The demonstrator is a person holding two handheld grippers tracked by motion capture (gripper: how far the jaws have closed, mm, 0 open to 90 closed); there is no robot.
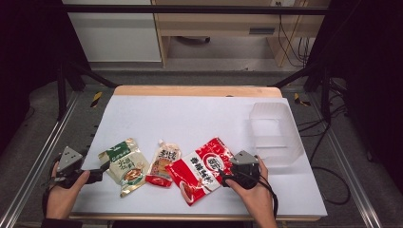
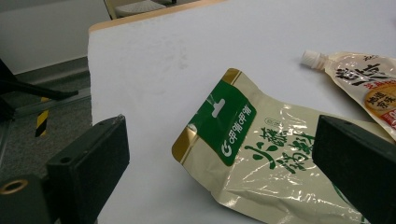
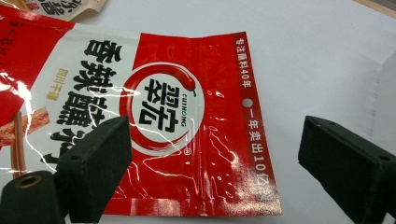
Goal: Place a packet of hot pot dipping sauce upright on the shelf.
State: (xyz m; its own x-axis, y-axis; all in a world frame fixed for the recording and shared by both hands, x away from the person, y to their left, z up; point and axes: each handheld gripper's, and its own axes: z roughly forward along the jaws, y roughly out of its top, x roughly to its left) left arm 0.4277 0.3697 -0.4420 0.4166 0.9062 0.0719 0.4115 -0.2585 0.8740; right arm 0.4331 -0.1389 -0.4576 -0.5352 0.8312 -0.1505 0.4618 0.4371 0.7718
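clear plastic bin (image 1: 275,134), spouted sauce pouch (image 1: 163,165), white table (image 1: 190,114)

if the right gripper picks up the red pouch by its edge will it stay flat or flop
The red pouch will probably flop: it is thin, creased film lying flat. Its glossy, glare-streaked surface may slip between the pads. It looks light for its size.

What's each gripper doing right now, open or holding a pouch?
Left gripper: open, empty, at the green pouch.
Right gripper: open, empty, over the red pouch.
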